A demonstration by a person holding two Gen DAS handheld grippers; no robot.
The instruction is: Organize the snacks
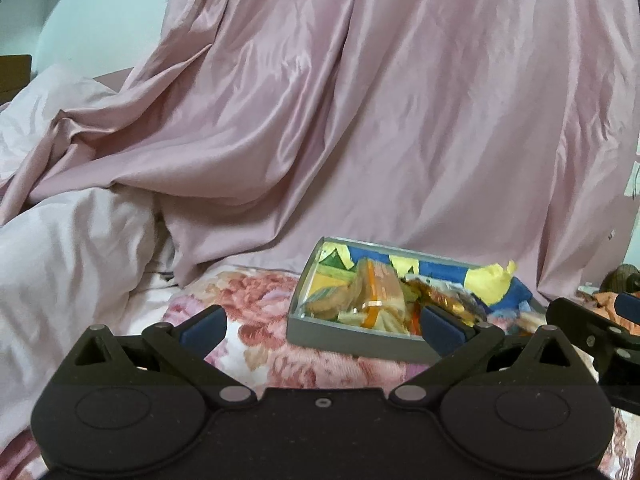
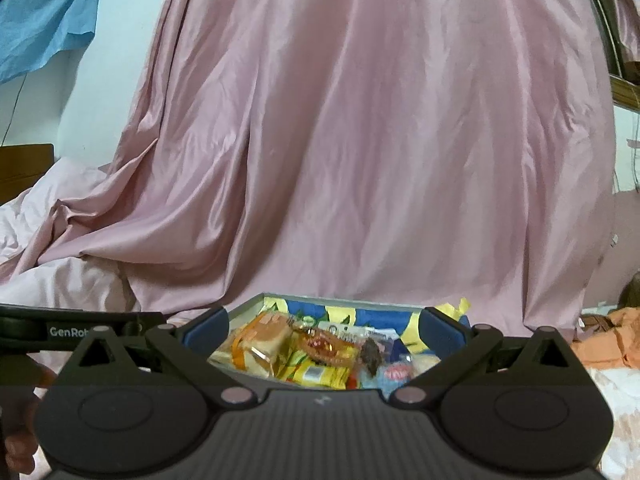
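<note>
You are holding both grippers low over the bed, each with its jaws spread wide and gripping nothing. Your left gripper is hovering over the floral blanket, just left of the grey tray, while your right gripper is facing the tray squarely, its fingers framing the near wall, probably because the next pick comes from there. The snacks are already lying inside the tray: an orange-banded cracker pack at the left, a yellow packet near the front, a clear-wrapped brown sweet in the middle, and more wrappers crowding the right end, too blurred to name. A yellow-and-blue bag is leaning at the far right corner. Behind everything a pink curtain is draping down onto the bed.
</note>
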